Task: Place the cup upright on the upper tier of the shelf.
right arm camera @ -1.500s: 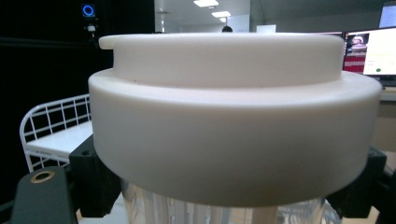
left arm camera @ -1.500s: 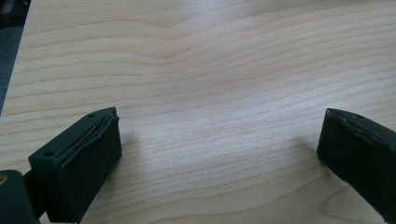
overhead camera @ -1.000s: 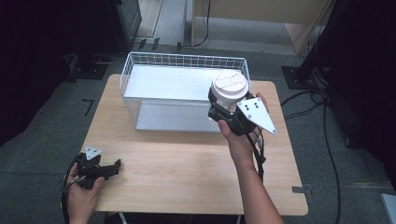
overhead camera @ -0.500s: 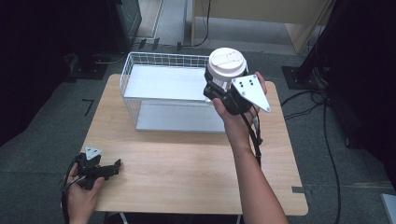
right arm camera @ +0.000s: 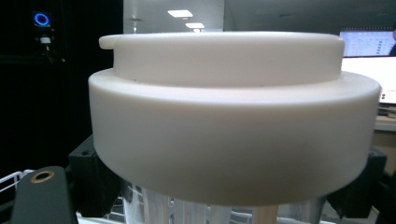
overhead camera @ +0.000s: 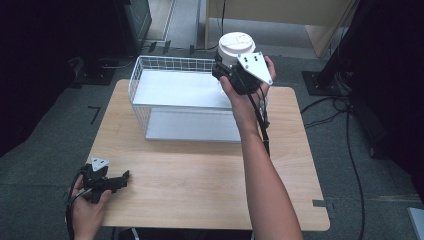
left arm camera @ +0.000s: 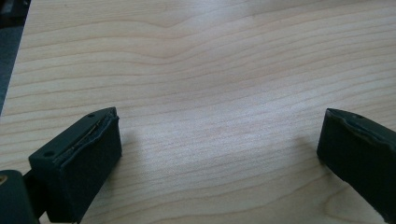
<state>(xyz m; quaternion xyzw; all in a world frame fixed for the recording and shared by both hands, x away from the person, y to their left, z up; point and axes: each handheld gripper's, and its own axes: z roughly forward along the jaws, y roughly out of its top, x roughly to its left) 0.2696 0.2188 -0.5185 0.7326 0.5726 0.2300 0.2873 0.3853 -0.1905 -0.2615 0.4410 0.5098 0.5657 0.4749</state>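
Note:
A jar with a wide white lid (overhead camera: 236, 46) and a clear body is held upright in the air over the right end of the white wire basket (overhead camera: 150, 85). My right gripper (overhead camera: 231, 70) is shut on the jar just under the lid. In the right gripper view the white lid (right arm camera: 233, 112) looms large, with the black jaws pressed against the clear body on both sides. My left gripper (overhead camera: 120, 181) rests at the table's front left corner, held by a hand. Its fingers (left arm camera: 79, 163) stand wide apart over bare wood with nothing between them.
The light wooden table (overhead camera: 200, 175) has open room in front of the basket. Black stands and cables lie on the grey floor to the right. A dark cabinet stands behind the table at the left.
My right gripper has carried the jar up and away from the person, from the basket's front right corner to above its right end. The left gripper has stayed put.

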